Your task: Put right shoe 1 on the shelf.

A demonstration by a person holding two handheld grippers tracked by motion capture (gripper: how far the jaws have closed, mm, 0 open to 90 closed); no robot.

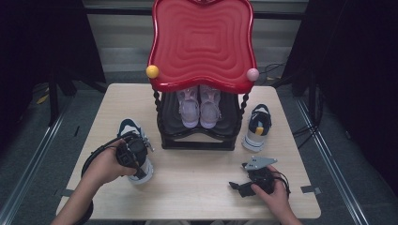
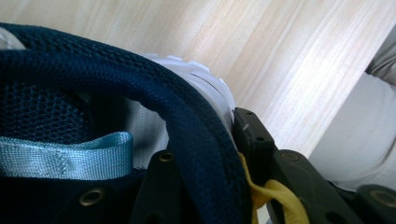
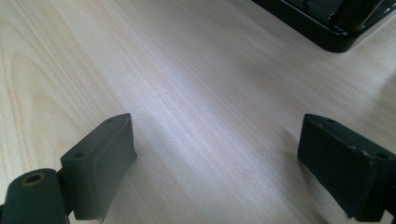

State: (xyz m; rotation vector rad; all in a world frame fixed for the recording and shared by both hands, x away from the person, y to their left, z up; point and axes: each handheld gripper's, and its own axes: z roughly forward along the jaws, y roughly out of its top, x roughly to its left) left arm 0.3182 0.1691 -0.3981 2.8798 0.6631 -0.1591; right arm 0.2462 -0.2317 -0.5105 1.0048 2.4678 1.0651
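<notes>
A navy and white sneaker (image 1: pixel 134 150) stands on the wooden table (image 1: pixel 197 187) at the left. My left gripper (image 1: pixel 133 161) is shut on its padded heel collar (image 2: pixel 196 126), one jaw inside the shoe and one outside by the white sole. A light blue pull loop (image 2: pixel 65 156) lies inside the shoe. Its matching sneaker (image 1: pixel 257 126) stands to the right of a black shoe rack (image 1: pixel 199 136). A pair of pale pink shoes (image 1: pixel 199 105) sits on the rack's lower shelf. My right gripper (image 1: pixel 239 187) rests open over bare table (image 3: pixel 196 93) at the front right.
The rack carries a red wavy tray top (image 1: pixel 202 42) with a yellow knob (image 1: pixel 152 71) and a pink knob (image 1: pixel 253 74). The rack's black base corner (image 3: pixel 327 28) lies ahead of the right gripper. Dark floor and cables surround the table.
</notes>
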